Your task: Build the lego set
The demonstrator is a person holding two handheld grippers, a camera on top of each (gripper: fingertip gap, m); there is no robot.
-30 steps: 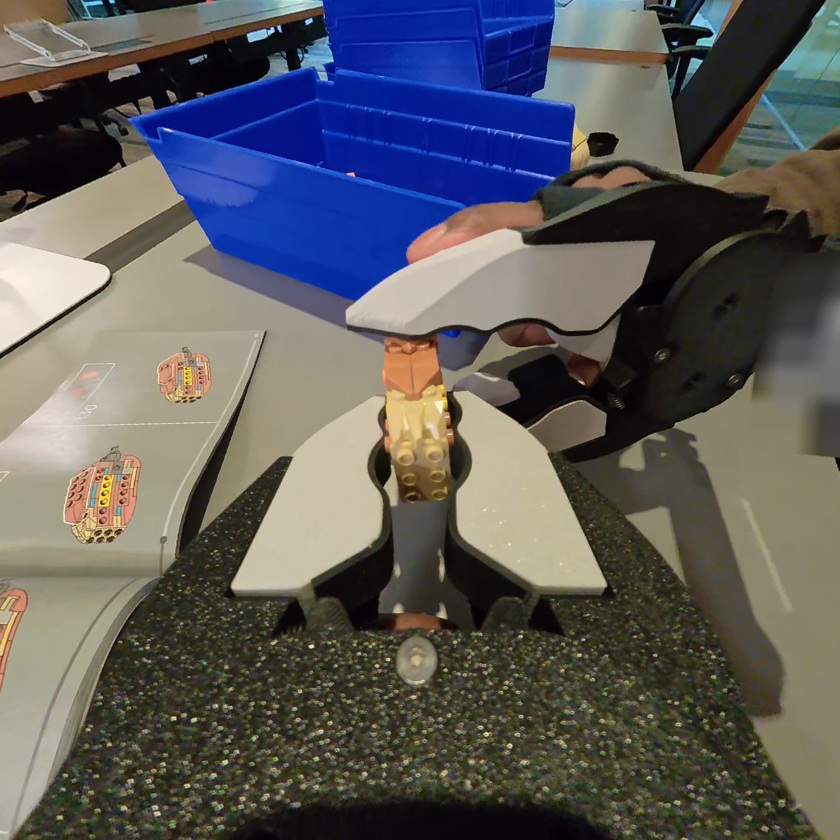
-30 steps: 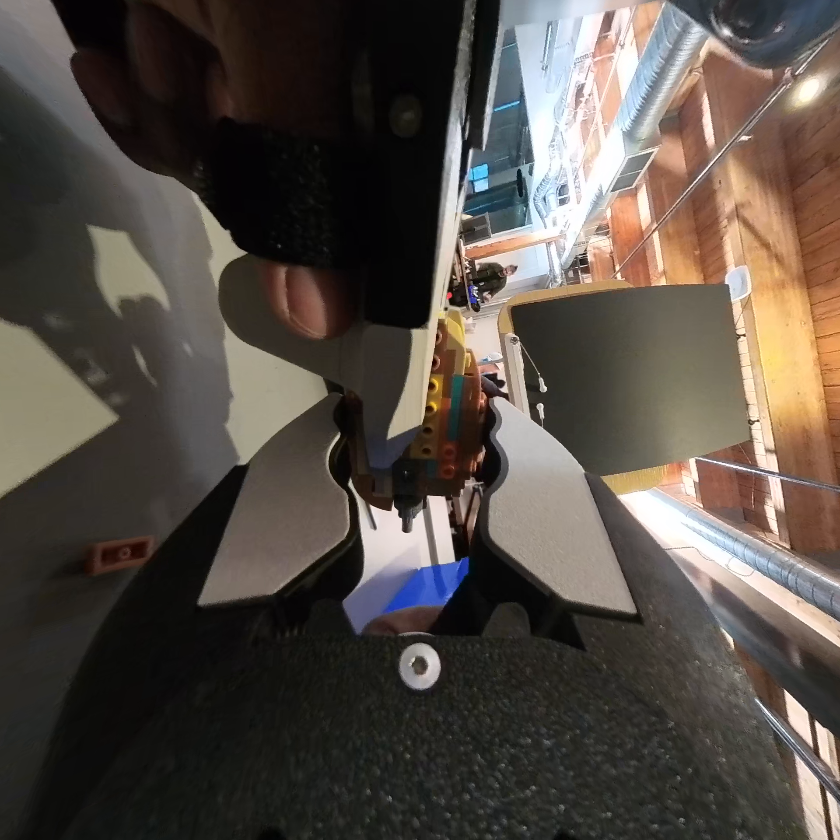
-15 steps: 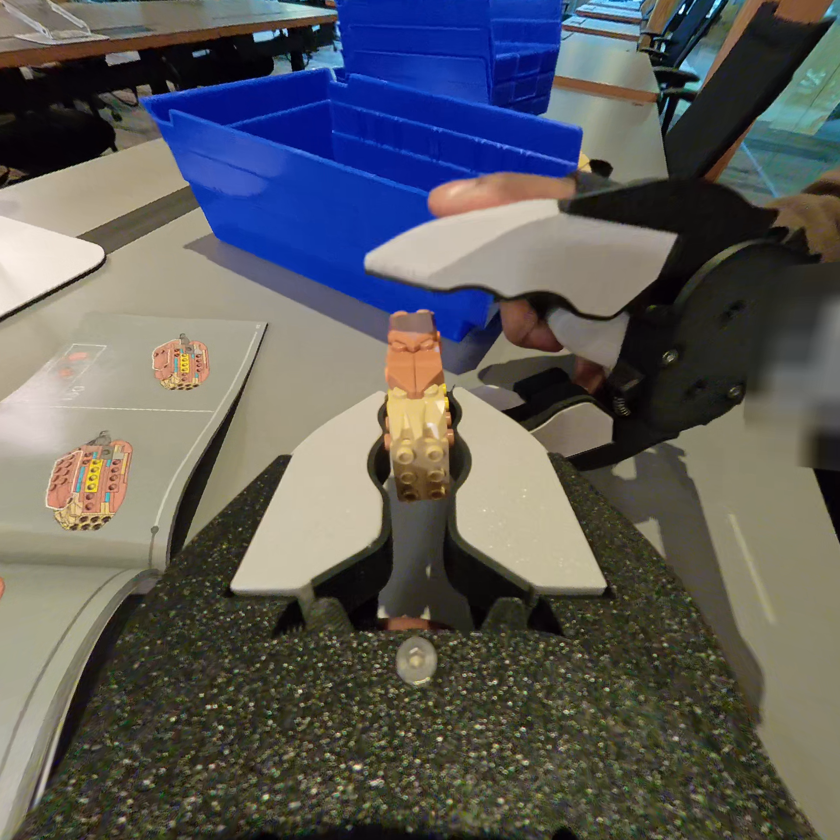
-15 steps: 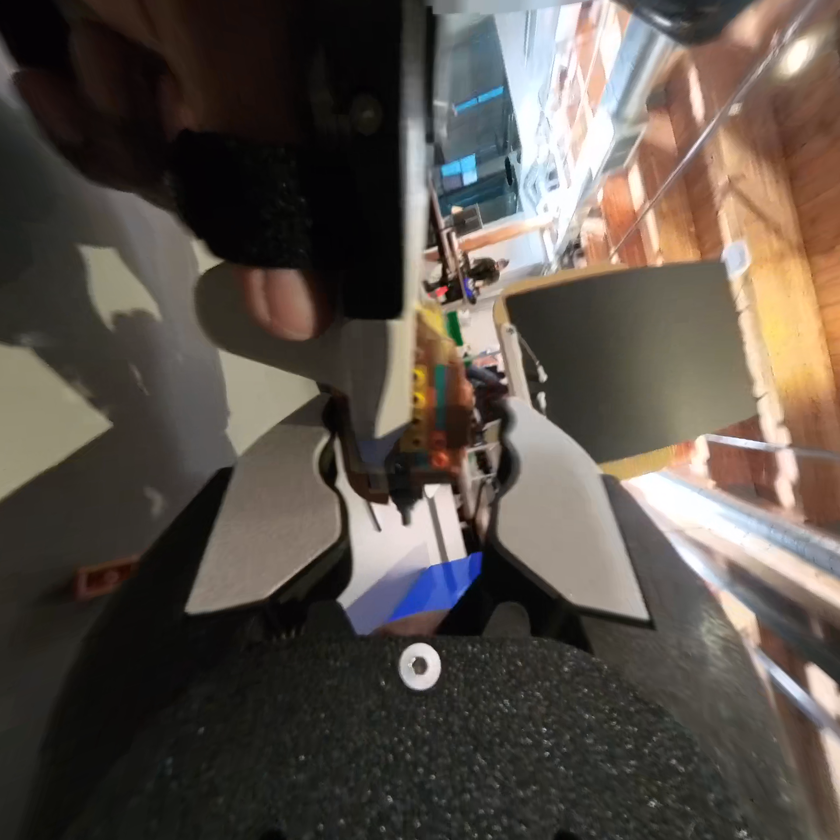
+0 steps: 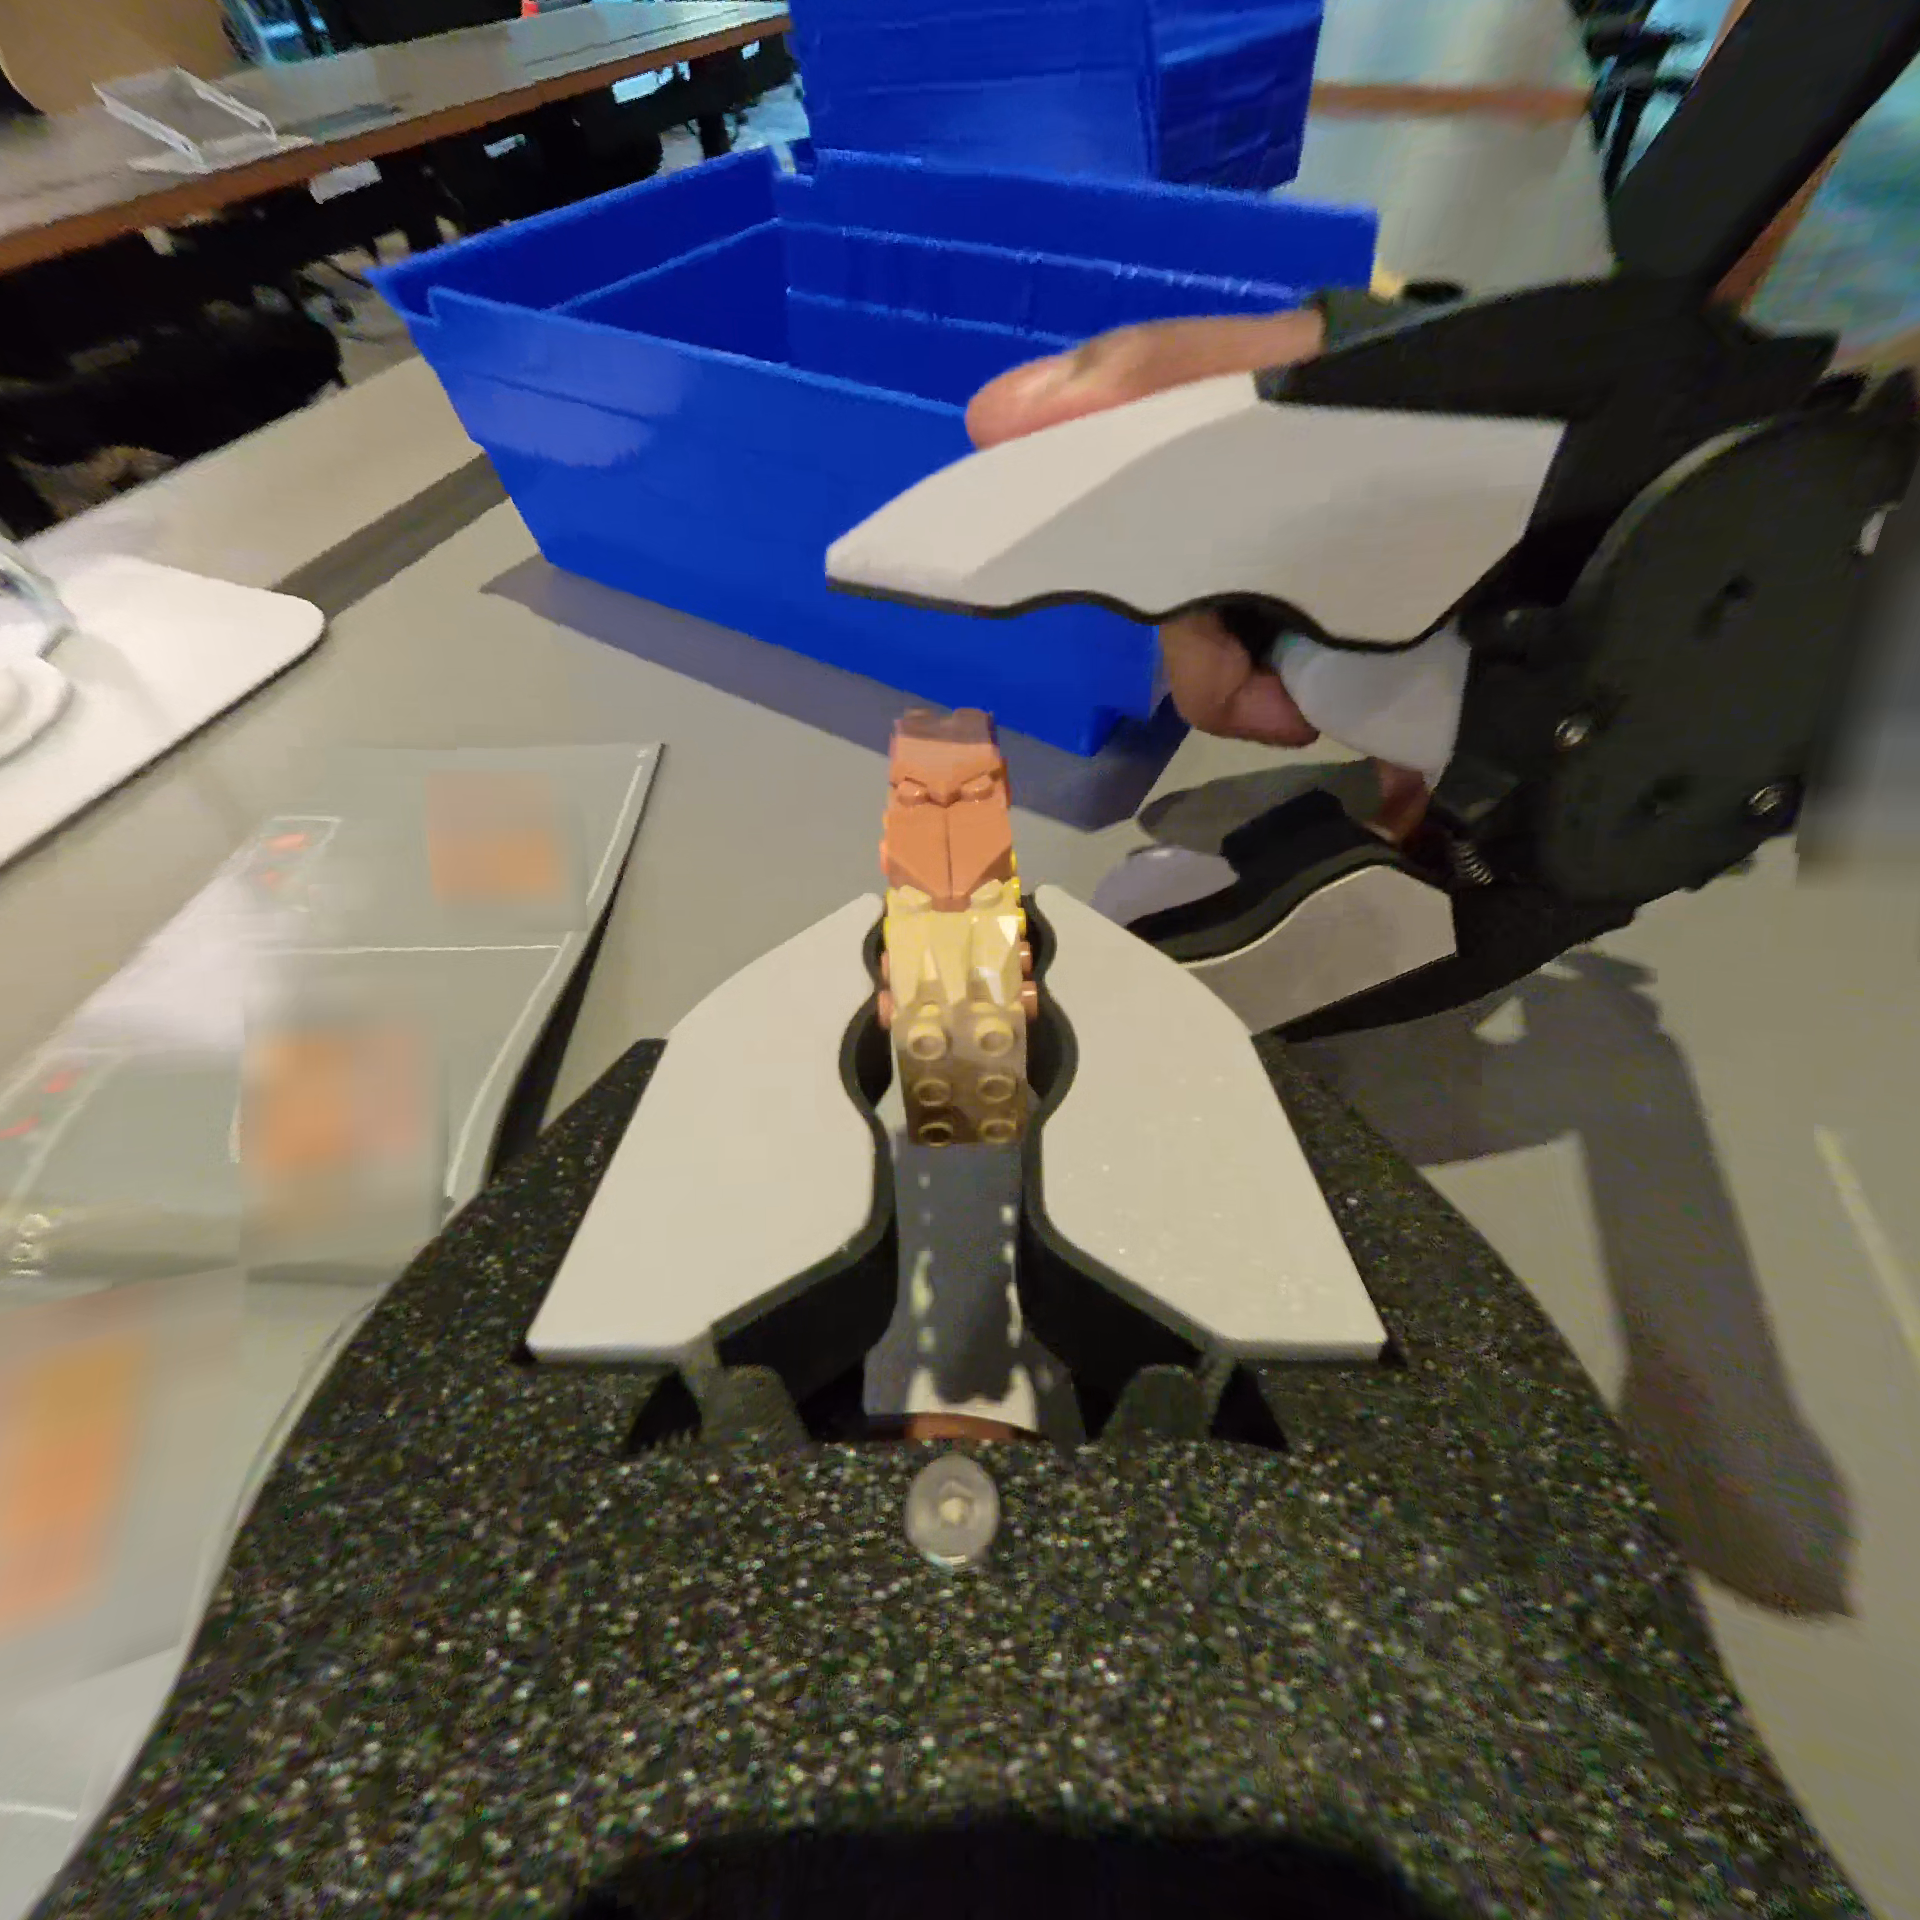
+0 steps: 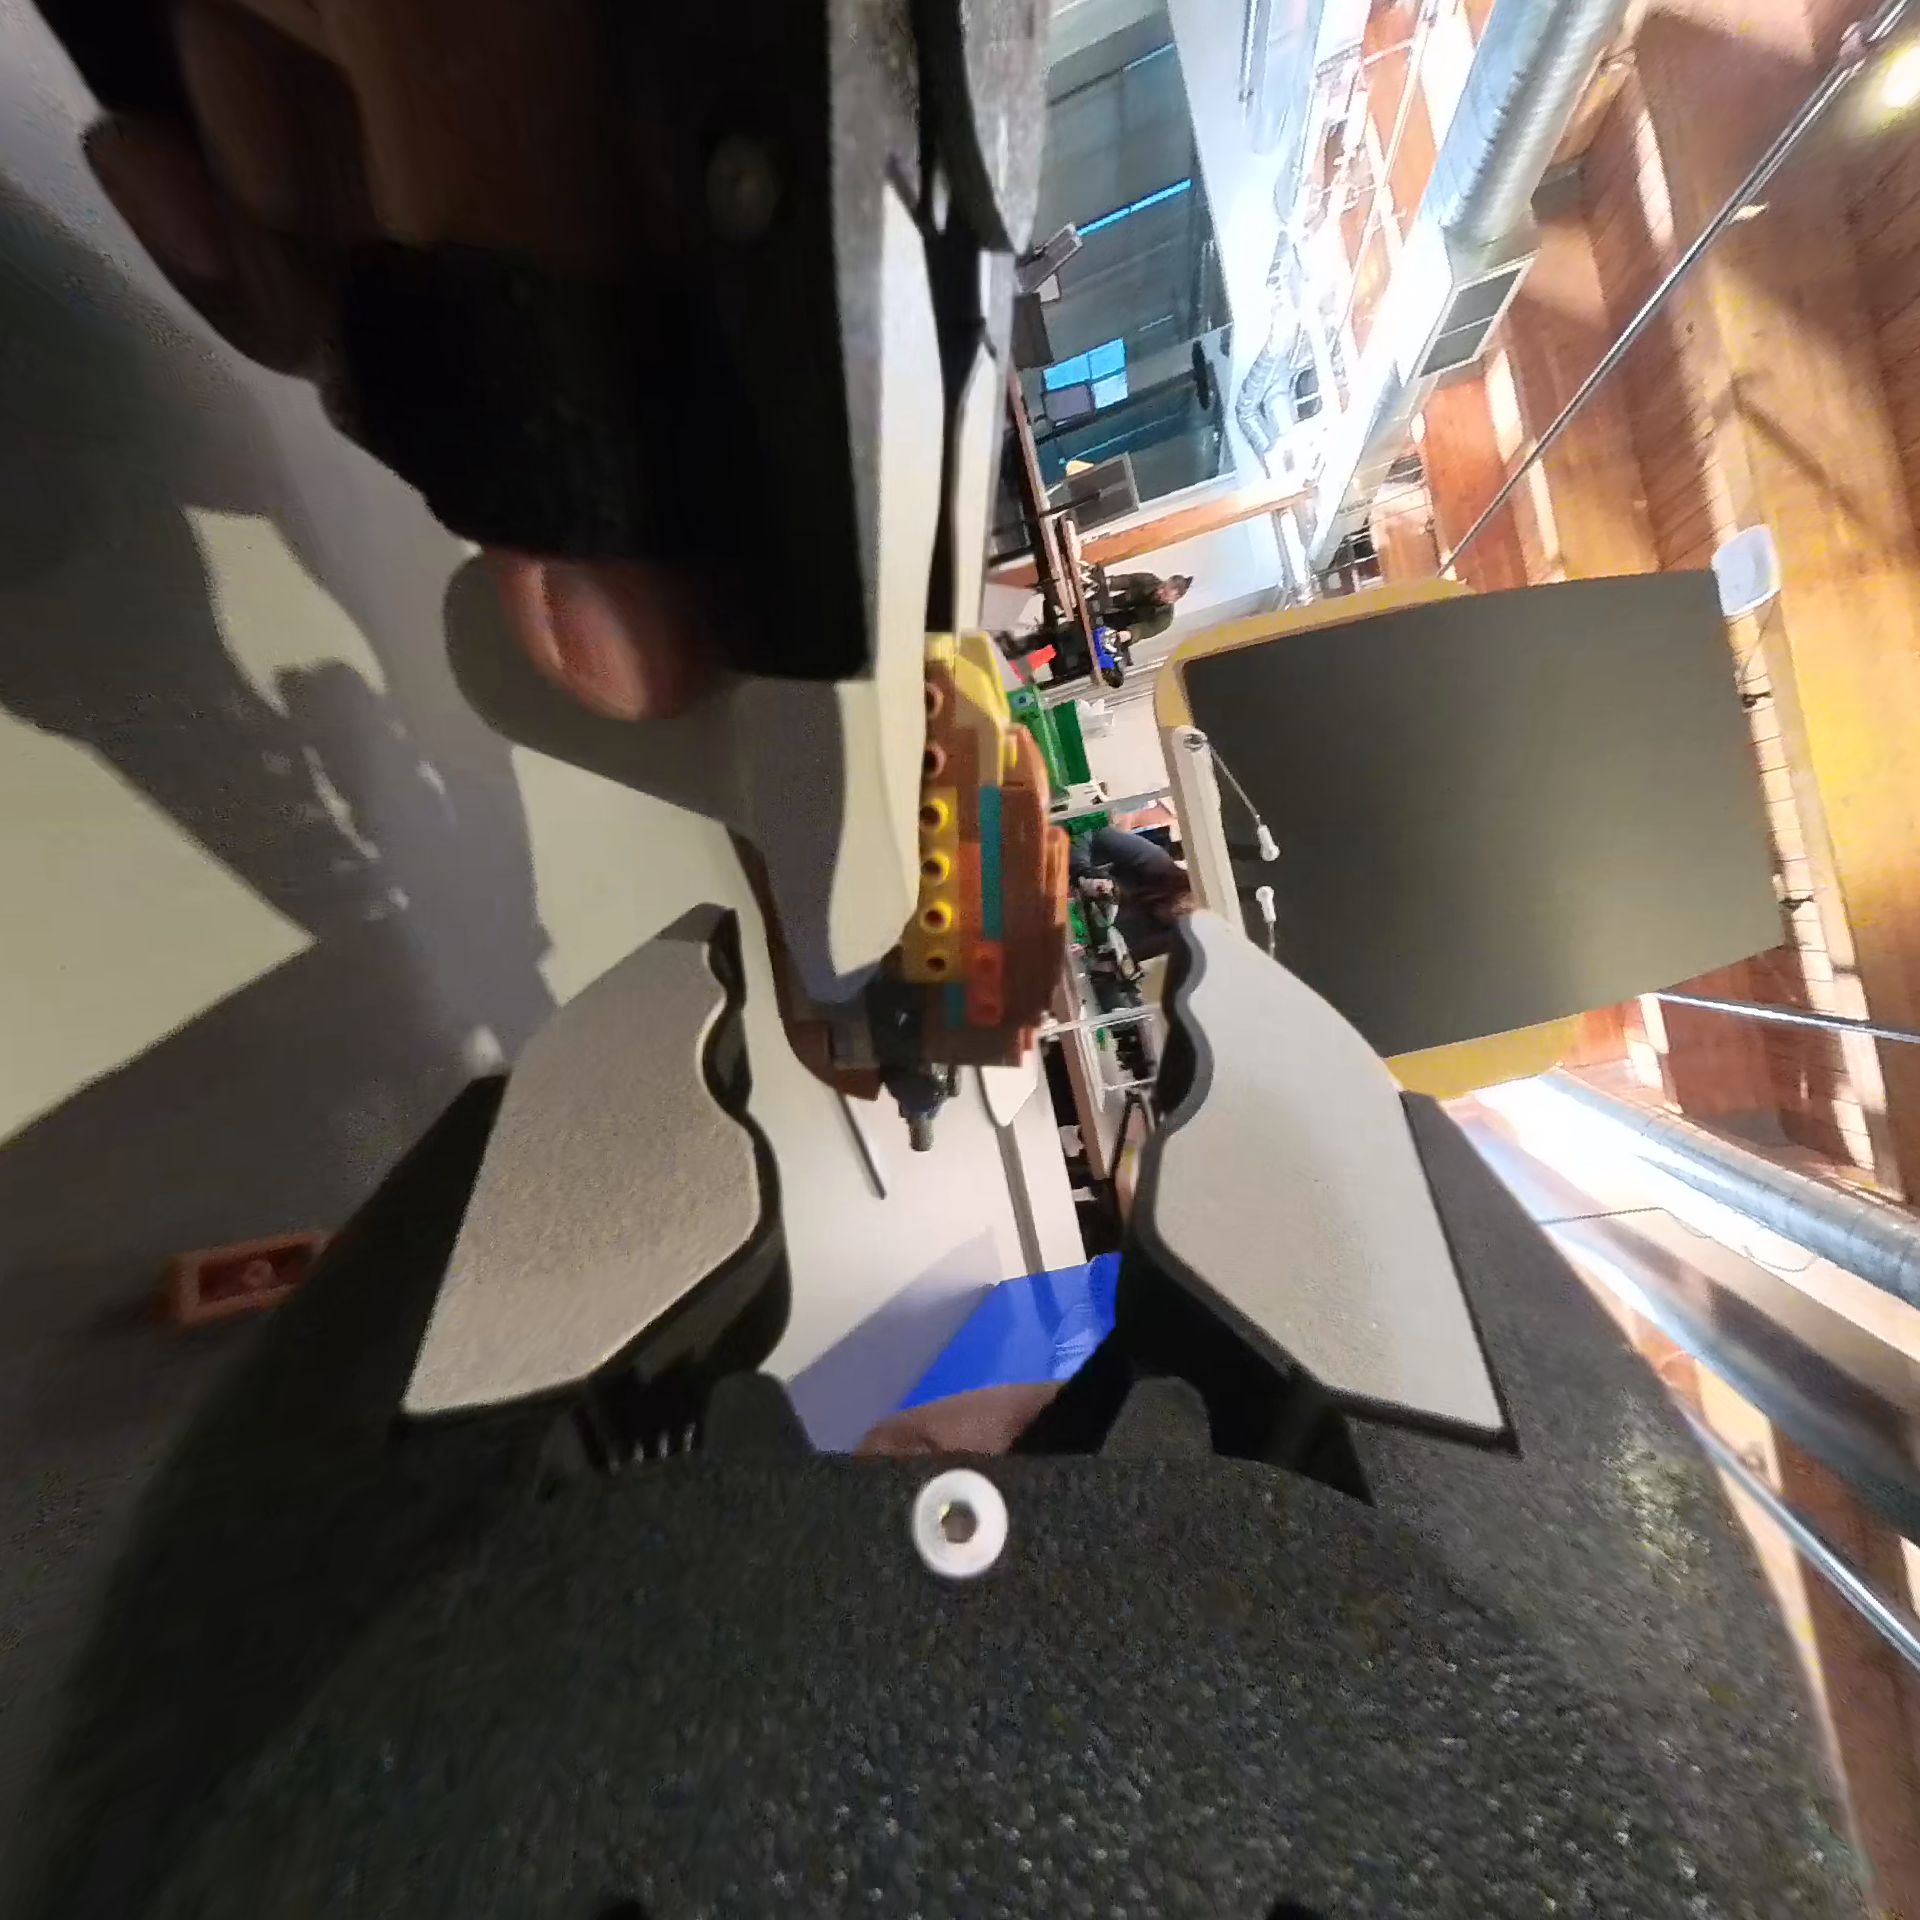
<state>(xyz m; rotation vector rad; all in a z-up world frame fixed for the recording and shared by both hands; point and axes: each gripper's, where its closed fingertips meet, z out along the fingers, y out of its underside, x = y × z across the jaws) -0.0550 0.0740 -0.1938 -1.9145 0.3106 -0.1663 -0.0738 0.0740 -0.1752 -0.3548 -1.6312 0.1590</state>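
My left gripper [image 5: 956, 925] is shut on the lego model [image 5: 951, 862], a small brown and tan build held upright above the grey table [image 5: 790, 790]. In the right wrist view the model [image 6: 987, 883] shows yellow, teal and orange bricks, with a left gripper finger [image 6: 894, 779] pressed along it. My right gripper [image 6: 951, 935] is open and empty, turned on its side. In the left wrist view the right gripper [image 5: 982, 743] stands to the right of the model, its upper finger above and clear of the model's top. A loose brown plate [image 6: 244, 1273] lies on the table.
A blue bin [image 5: 727, 468] stands behind the model, with stacked blue bins [image 5: 1039, 83] farther back. An open instruction booklet [image 5: 312, 987] lies at the left and a white board [image 5: 156, 665] beyond it. A black chair back [image 6: 1455, 810] is at the right. Less than 4 cm separates the two grippers' tips.
The right gripper's upper finger has lifted off the top of the model and drawn back to the right, and its jaws have opened wider. The left gripper still holds the model.
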